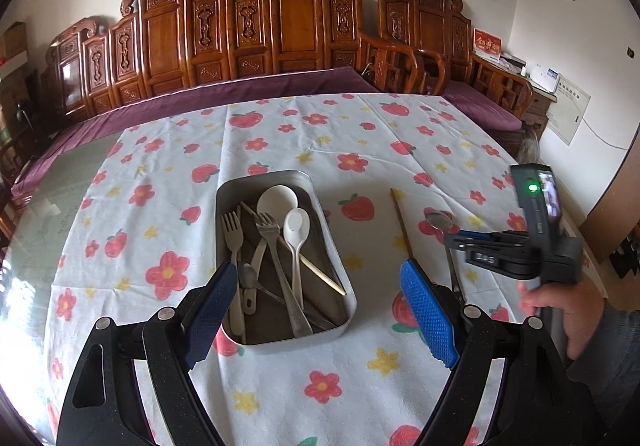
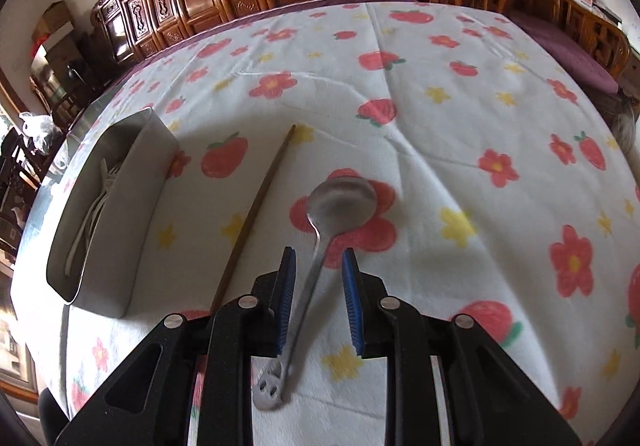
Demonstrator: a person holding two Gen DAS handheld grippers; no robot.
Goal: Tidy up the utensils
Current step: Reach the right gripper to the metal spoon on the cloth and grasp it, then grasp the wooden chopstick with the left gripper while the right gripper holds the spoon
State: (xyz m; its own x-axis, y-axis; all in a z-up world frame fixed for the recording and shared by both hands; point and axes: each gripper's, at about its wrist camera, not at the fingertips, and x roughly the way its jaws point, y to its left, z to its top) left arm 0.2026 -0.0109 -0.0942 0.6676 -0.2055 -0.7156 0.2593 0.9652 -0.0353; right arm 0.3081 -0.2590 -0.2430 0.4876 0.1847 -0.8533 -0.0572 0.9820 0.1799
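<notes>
A metal tray (image 1: pixel 340 266) holds several forks, two white spoons and a chopstick. My left gripper (image 1: pixel 318 266) hovers open over the tray's near end, with nothing between its fingers. To the tray's right, a metal spoon (image 2: pixel 342 201) lies on the flowered cloth with its bowl pointing away. My right gripper (image 2: pixel 318 254) is low over the spoon's handle. The handle runs between the blue pads with a gap on each side, so the gripper is open. A single wooden chopstick (image 2: pixel 260 201) lies between the spoon and the tray (image 2: pixel 136 181). The left wrist view also shows the right gripper (image 1: pixel 460 236), spoon (image 1: pixel 439 221) and chopstick (image 1: pixel 401 221).
A flowered tablecloth (image 1: pixel 360 133) covers most of the table, and bare glass shows at the left edge (image 1: pixel 68 189). A carved wooden bench (image 1: pixel 280 25) with a purple cushion runs behind the table. A person's hand (image 1: pixel 560 310) holds the right gripper.
</notes>
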